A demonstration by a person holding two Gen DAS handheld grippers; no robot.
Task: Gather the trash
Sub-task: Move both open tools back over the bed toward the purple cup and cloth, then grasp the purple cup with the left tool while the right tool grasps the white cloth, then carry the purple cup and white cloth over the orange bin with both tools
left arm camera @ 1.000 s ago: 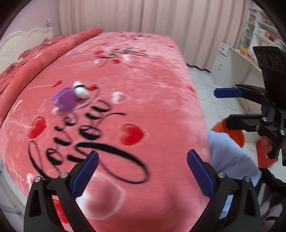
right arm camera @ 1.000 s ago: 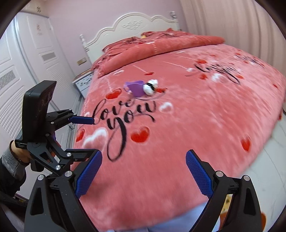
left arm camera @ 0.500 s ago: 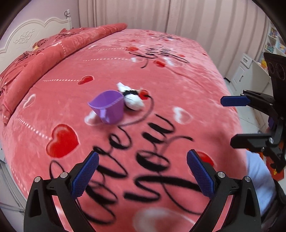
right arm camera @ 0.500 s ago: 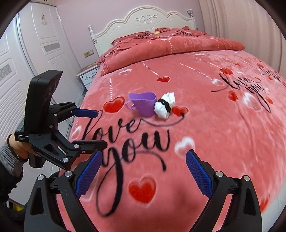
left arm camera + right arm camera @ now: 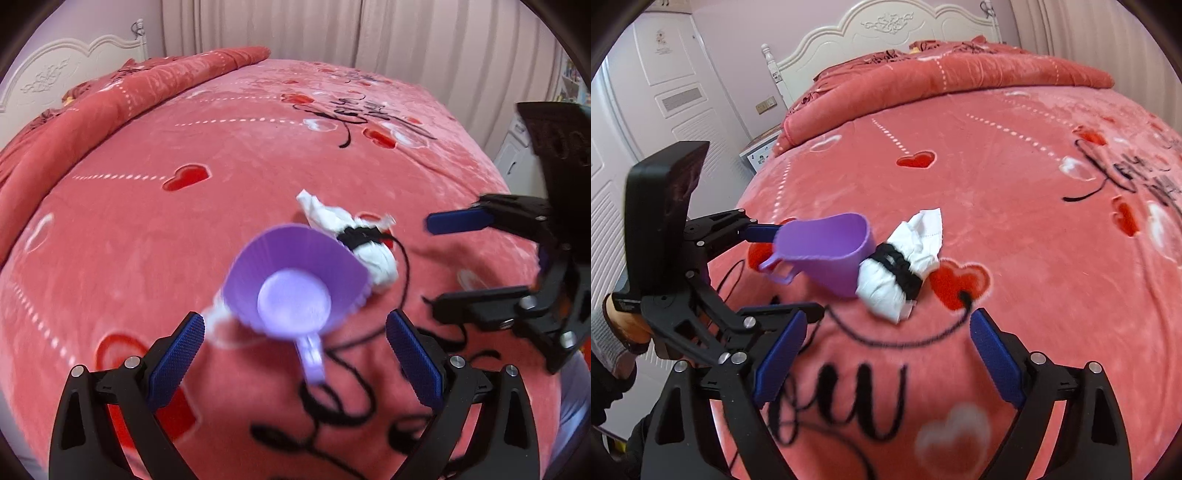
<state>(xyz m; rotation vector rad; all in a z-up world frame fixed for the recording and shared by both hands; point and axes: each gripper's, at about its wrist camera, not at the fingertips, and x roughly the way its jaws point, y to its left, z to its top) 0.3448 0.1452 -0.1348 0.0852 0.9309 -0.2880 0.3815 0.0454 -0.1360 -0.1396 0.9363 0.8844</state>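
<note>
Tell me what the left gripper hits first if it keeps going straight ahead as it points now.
Most likely the purple cup: it sits centred ahead of the open left gripper, handle toward it. The white wad lies beyond. Depth is uncertain.

The bed (image 5: 147,229) wears a pink blanket (image 5: 1015,221) printed with red hearts and black script. A purple cup (image 5: 295,280) and a white wad (image 5: 354,236) with a black band lie touching mid-bed. A folded red quilt (image 5: 942,77) lies by the headboard (image 5: 886,26).
</note>
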